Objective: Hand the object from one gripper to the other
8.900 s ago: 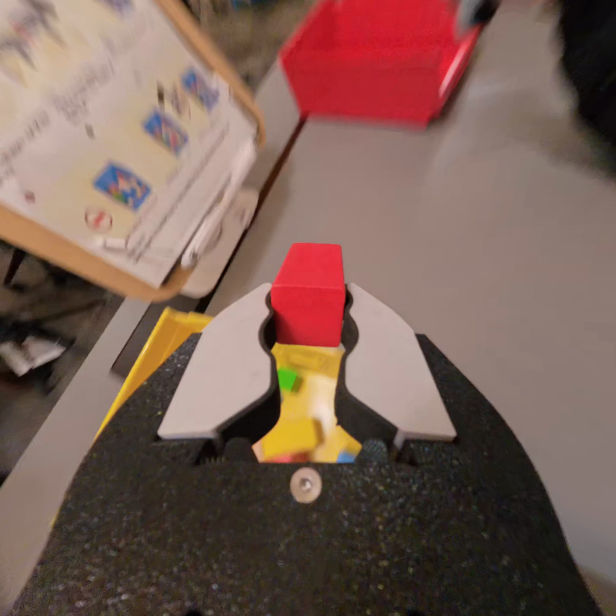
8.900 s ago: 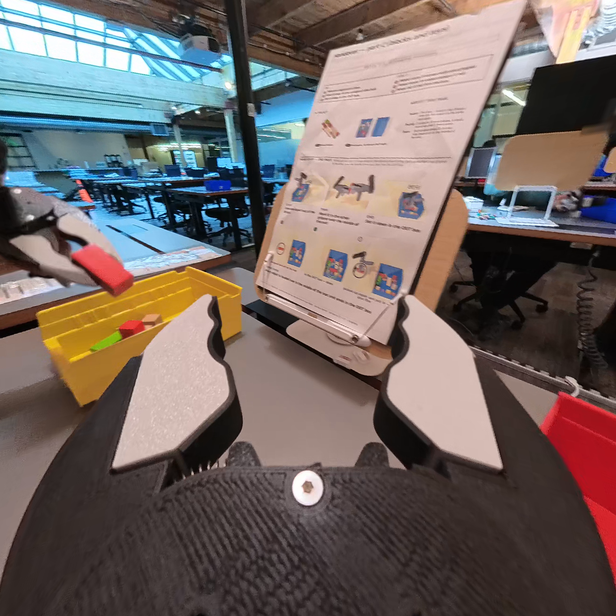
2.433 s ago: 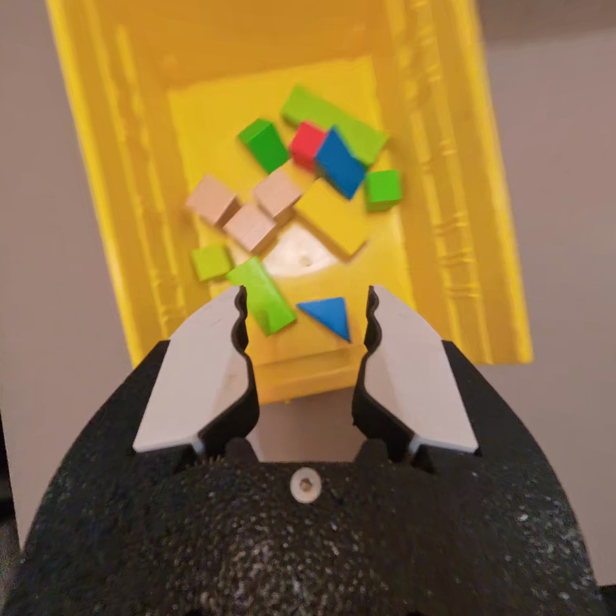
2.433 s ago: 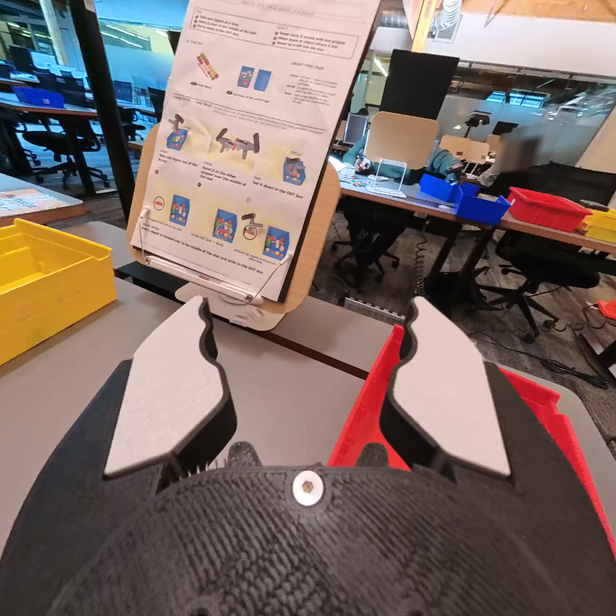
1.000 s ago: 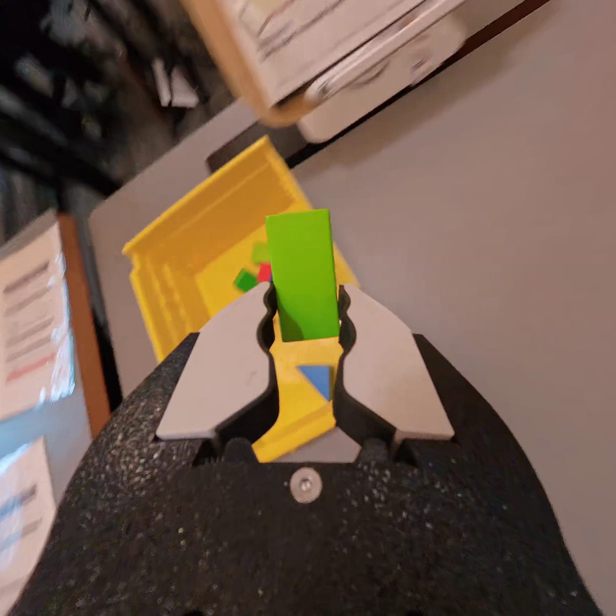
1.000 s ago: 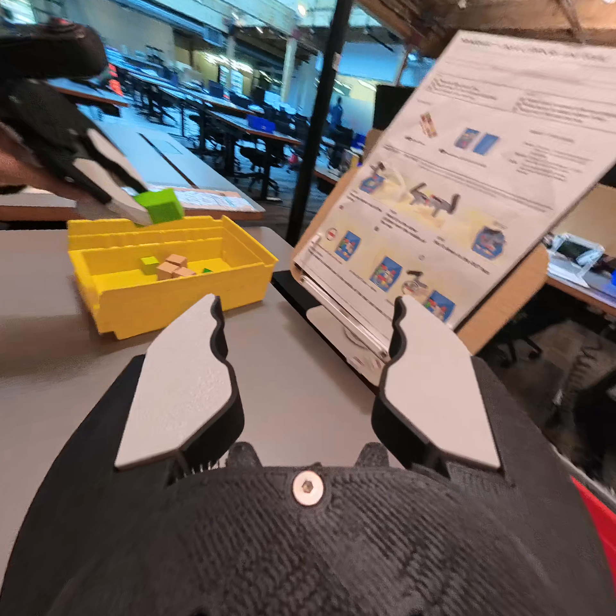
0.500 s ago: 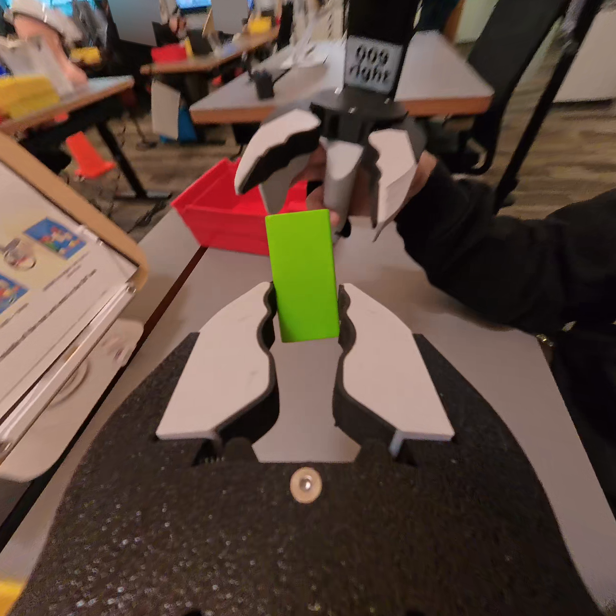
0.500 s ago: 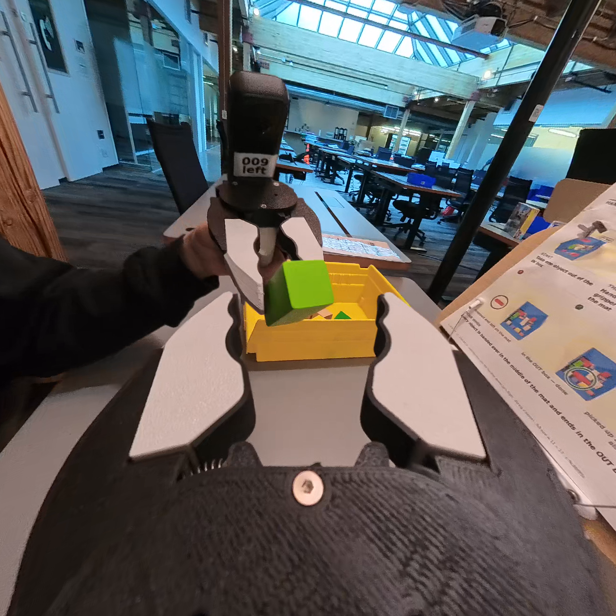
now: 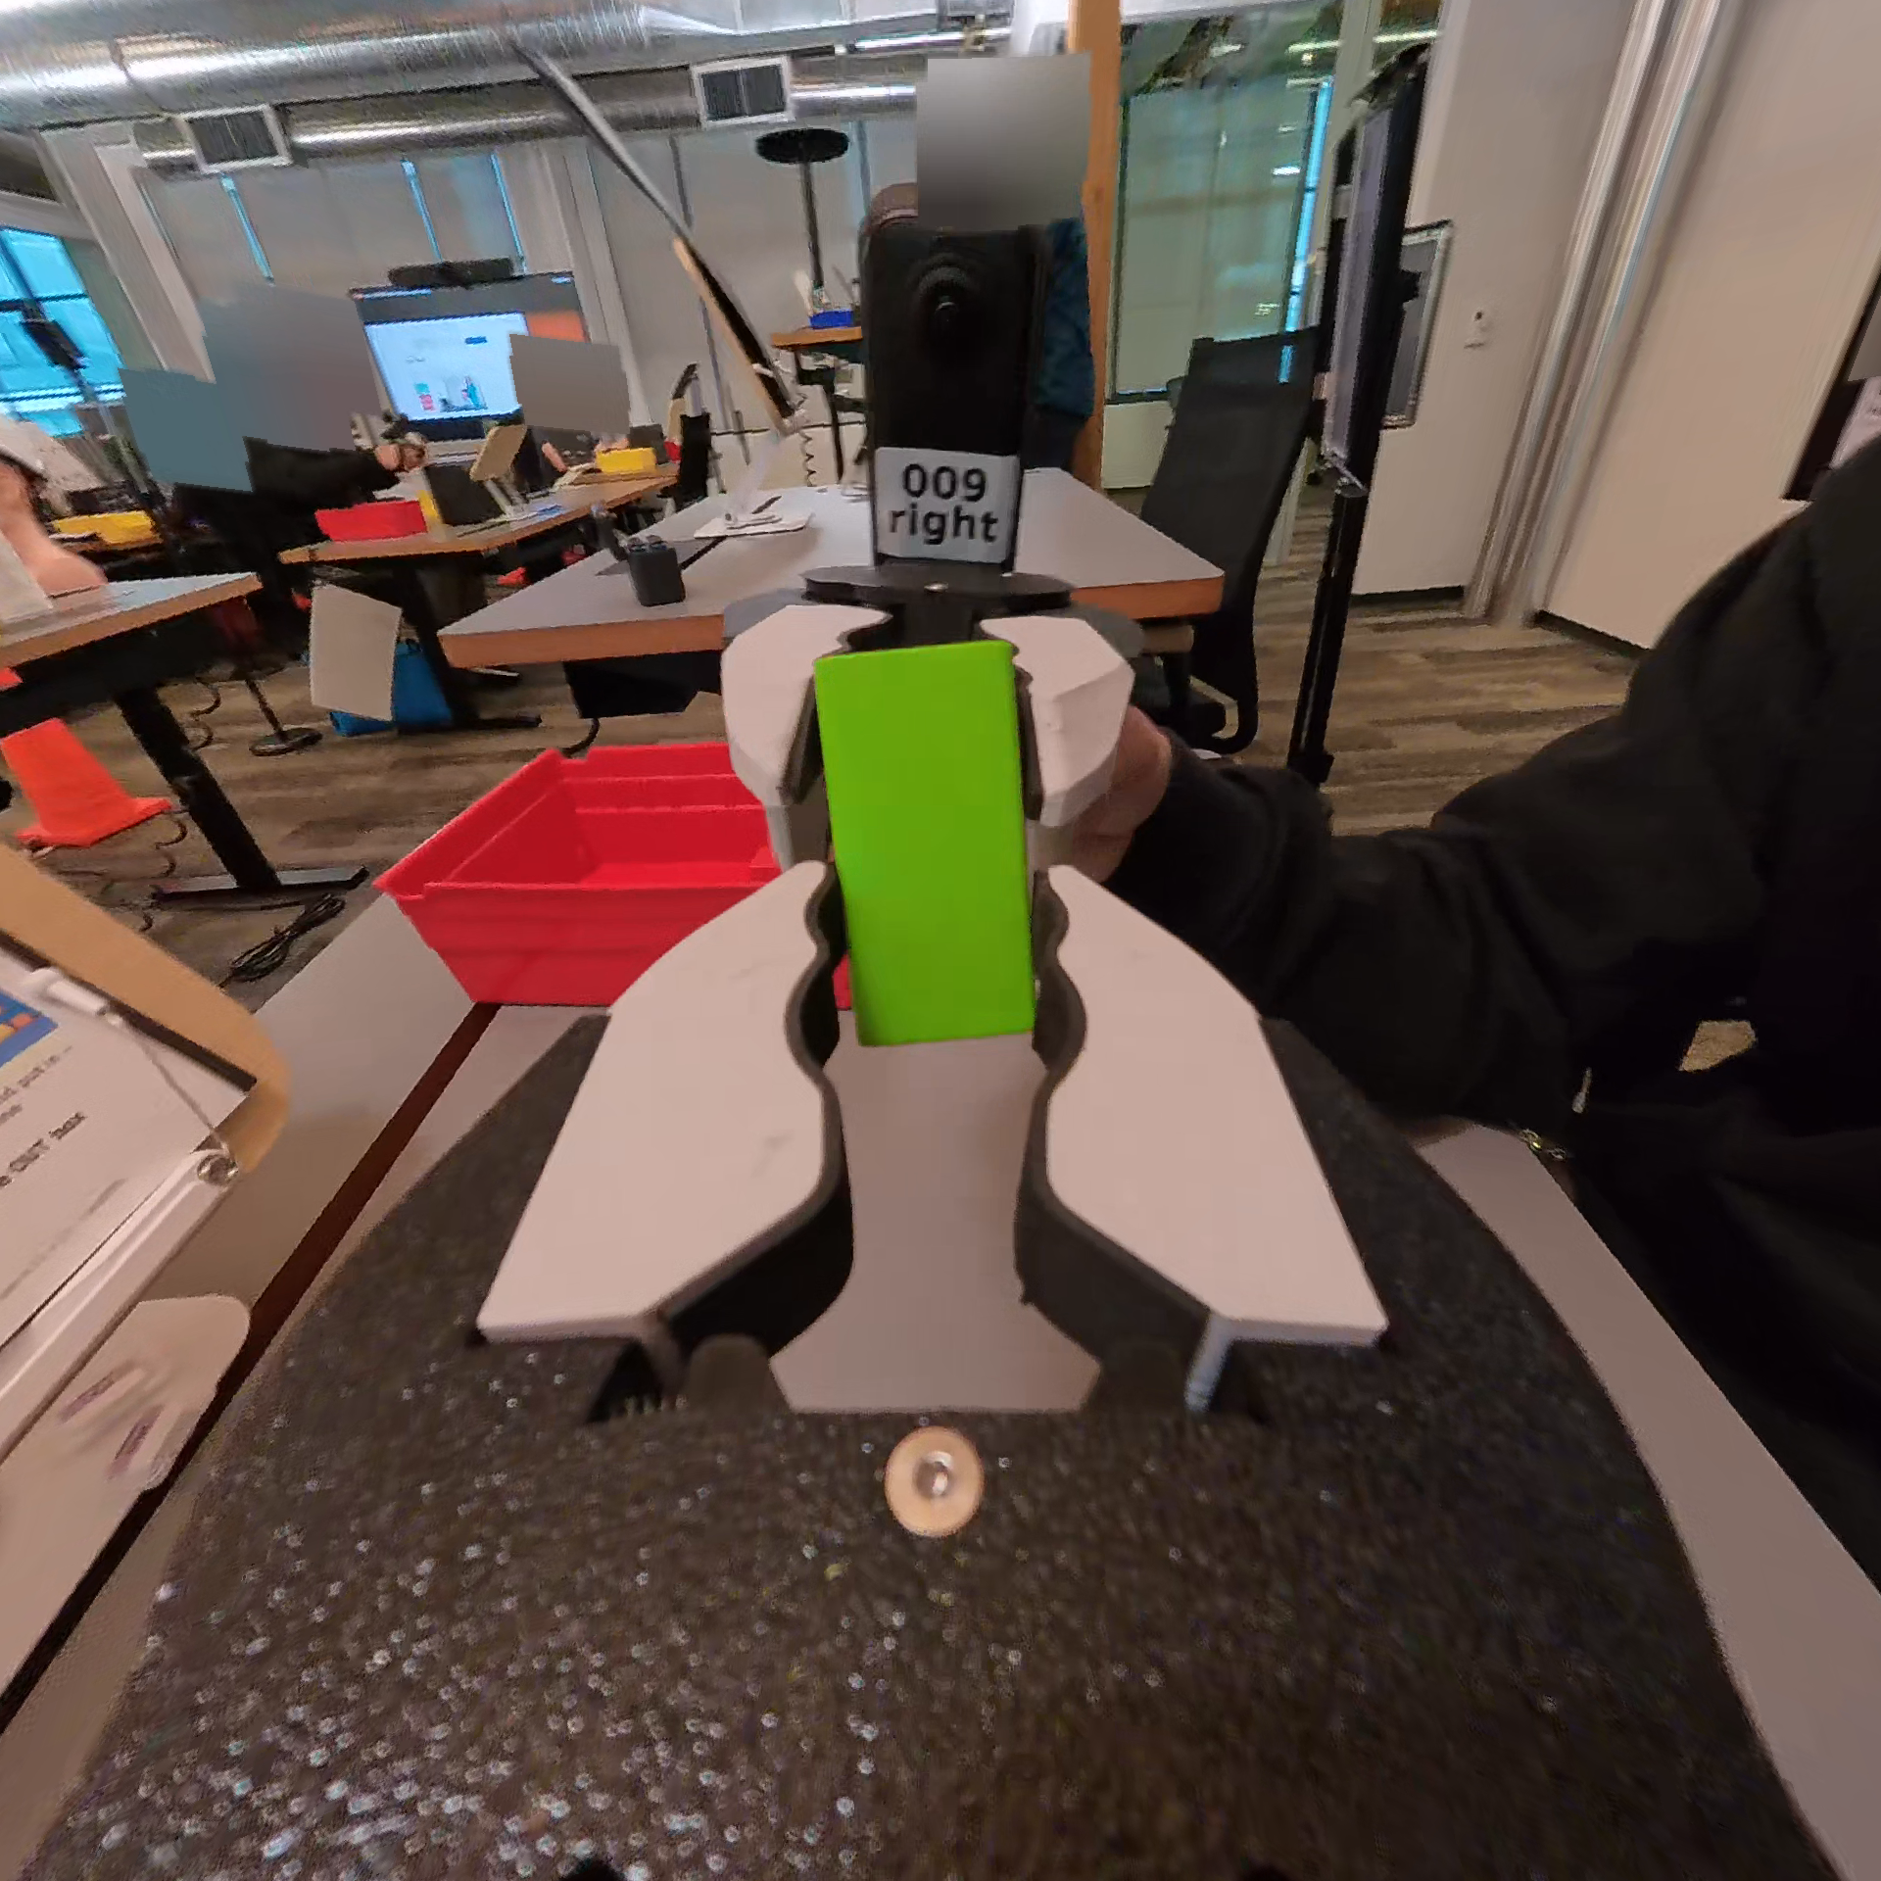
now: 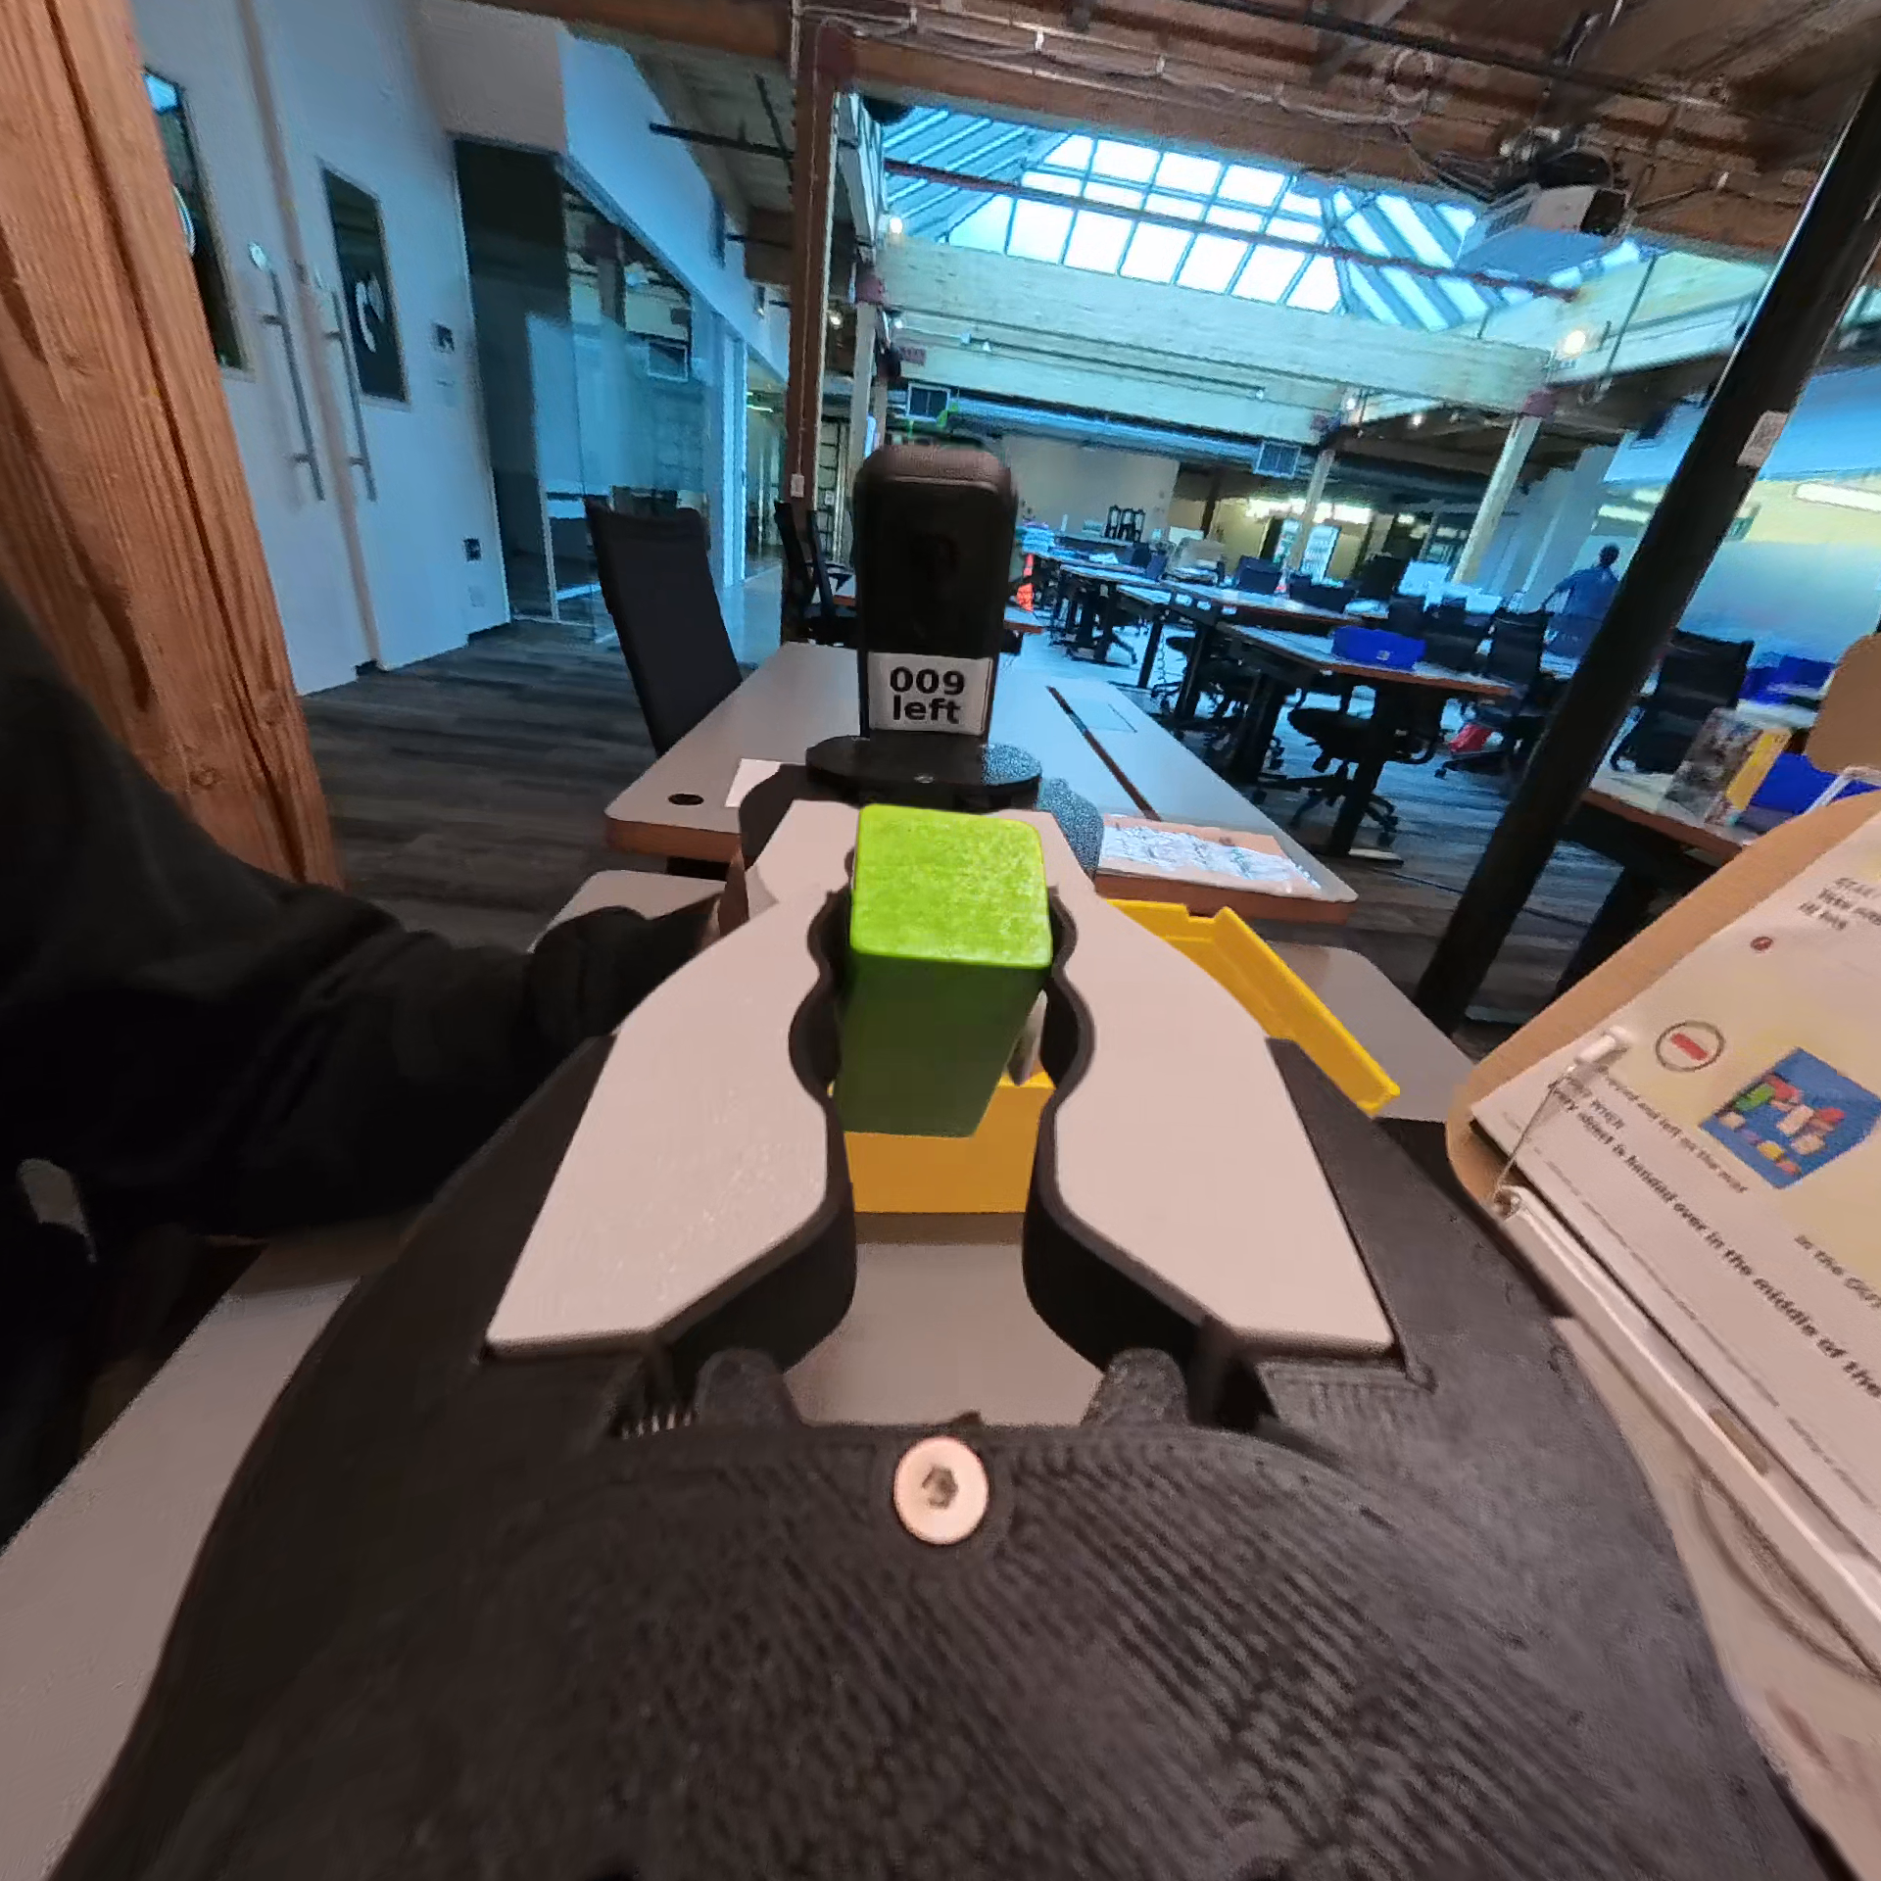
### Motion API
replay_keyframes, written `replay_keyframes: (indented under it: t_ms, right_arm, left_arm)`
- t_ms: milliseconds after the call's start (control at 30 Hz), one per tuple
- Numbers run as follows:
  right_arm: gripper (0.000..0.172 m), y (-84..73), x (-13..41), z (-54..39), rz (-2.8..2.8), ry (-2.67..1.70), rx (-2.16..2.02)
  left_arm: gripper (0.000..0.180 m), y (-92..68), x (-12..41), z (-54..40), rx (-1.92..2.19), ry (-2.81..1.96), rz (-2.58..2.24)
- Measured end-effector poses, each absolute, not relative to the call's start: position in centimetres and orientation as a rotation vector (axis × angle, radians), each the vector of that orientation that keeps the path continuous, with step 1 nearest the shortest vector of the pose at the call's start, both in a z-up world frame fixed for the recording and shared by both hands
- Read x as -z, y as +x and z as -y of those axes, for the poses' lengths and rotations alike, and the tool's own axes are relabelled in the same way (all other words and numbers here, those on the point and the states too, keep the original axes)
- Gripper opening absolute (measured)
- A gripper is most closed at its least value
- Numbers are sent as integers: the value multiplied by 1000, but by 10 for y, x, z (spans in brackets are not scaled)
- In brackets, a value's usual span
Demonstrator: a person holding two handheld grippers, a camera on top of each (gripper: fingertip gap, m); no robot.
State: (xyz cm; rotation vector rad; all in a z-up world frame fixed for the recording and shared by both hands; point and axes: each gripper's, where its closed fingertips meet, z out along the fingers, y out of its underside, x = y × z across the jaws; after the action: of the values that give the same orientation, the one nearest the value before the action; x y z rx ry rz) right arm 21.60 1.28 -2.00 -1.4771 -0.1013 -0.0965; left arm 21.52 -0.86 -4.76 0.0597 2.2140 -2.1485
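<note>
A bright green oblong block [image 9: 931, 845] is held in the air between my two grippers, which face each other above the grey table [image 9: 377, 1028]. My left gripper [image 9: 931, 906] is shut on the block's near end in the left wrist view. My right gripper [image 10: 942, 926] is shut on the block's other end [image 10: 942, 977]. In the left wrist view the right gripper [image 9: 926, 713] shows with a finger on each side of the block's far end. In the right wrist view the left gripper [image 10: 921, 784] shows just behind the block.
A red bin [image 9: 570, 896] stands on the table behind the right gripper. A yellow bin [image 10: 1262, 998] sits behind the left gripper. An instruction board on a stand [image 10: 1679, 1120] lines the table's far edge. A person's dark sleeve [image 9: 1476, 916] reaches in from the right. My left and right fingertips are right by each other.
The left gripper lifted the green block out of the yellow bin and swung it toward the right gripper. The right gripper, open half a second ago, has closed on the block's free end.
</note>
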Motion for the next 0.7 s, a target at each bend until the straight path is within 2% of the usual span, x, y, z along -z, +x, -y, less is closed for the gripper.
replay_keyframes:
  t_ms: [33,133,267,467,600,700]
  right_arm:
    - [36,218,21,-14,71,-1494,89]
    - [36,225,21,-17,10,-1520,150]
    - [36,237,16,-3,-63,-1522,204]
    - [36,316,37,134,-572,-1622,636]
    - [36,344,81,247,-1021,-1632,816]
    - [36,347,117,299,-1252,-1639,822]
  left_arm:
    - [34,218,47,8,2142,28,-2206]
    - [35,226,45,7,2148,-44,-2161]
    - [62,243,45,1,2086,-209,-2128]
    - [62,255,63,-4,1910,-296,-2206]
    - [58,257,67,-2,1910,-320,-2223]
    - [57,258,70,-1,1907,-330,-2239]
